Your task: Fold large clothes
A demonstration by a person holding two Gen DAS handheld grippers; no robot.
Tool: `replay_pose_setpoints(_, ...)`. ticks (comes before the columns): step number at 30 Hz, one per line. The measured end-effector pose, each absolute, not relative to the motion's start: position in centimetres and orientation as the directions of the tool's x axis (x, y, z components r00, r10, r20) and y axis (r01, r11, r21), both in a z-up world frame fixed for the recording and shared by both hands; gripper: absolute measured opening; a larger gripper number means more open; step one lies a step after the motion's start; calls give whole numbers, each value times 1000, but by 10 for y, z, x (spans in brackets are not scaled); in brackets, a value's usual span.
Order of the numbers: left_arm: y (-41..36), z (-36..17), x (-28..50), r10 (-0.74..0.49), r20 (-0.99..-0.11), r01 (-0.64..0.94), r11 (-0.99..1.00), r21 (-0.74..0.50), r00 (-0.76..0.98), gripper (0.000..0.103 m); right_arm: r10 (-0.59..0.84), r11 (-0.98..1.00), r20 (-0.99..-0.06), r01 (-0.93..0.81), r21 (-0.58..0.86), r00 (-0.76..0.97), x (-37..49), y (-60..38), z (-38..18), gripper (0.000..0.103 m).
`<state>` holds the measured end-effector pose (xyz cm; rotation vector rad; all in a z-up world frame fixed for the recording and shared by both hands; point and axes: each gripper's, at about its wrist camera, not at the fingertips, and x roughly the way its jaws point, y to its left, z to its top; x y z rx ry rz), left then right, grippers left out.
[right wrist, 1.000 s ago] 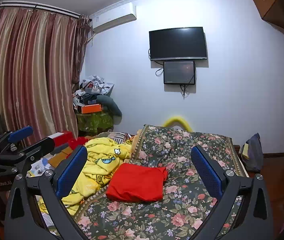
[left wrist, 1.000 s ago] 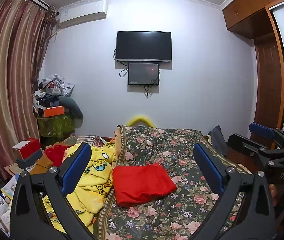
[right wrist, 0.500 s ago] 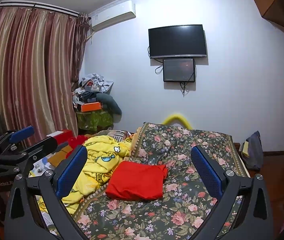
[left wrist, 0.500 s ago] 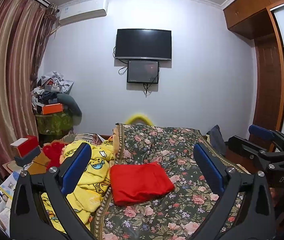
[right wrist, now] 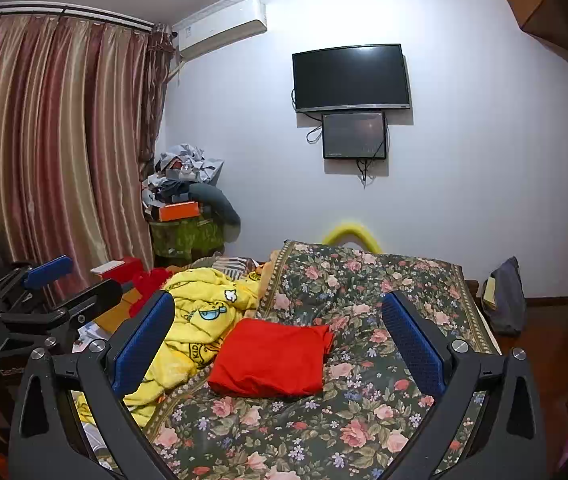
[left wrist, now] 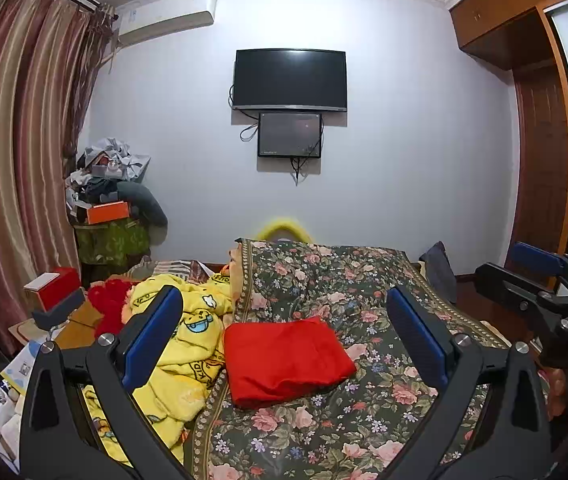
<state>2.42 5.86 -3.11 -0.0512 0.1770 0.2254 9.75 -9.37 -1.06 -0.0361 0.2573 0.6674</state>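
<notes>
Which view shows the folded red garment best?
The left wrist view: the red garment lies nearly centred between the open jaws, its top face and edges clear. The right wrist view shows it whole too, offset left, with one bunched corner.

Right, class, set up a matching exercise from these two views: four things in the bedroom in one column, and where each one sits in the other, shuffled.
Things:
1. red folded garment
2. yellow cartoon blanket
3. television
4. orange box

Places:
A. mounted on the wall
B. in the cluttered pile by the curtain
C. flat on the floral bedspread
D. bunched along the bed's left side

Pairs: 1-C, 2-D, 3-A, 4-B
</notes>
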Motion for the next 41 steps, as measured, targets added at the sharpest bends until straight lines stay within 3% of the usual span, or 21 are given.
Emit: replay_pose_setpoints(41, 56, -38, 32, 134, -222, -145, 989, -30, 966, 102, 593, 801, -257, -592, 90, 763, 106, -105, -12, 103)
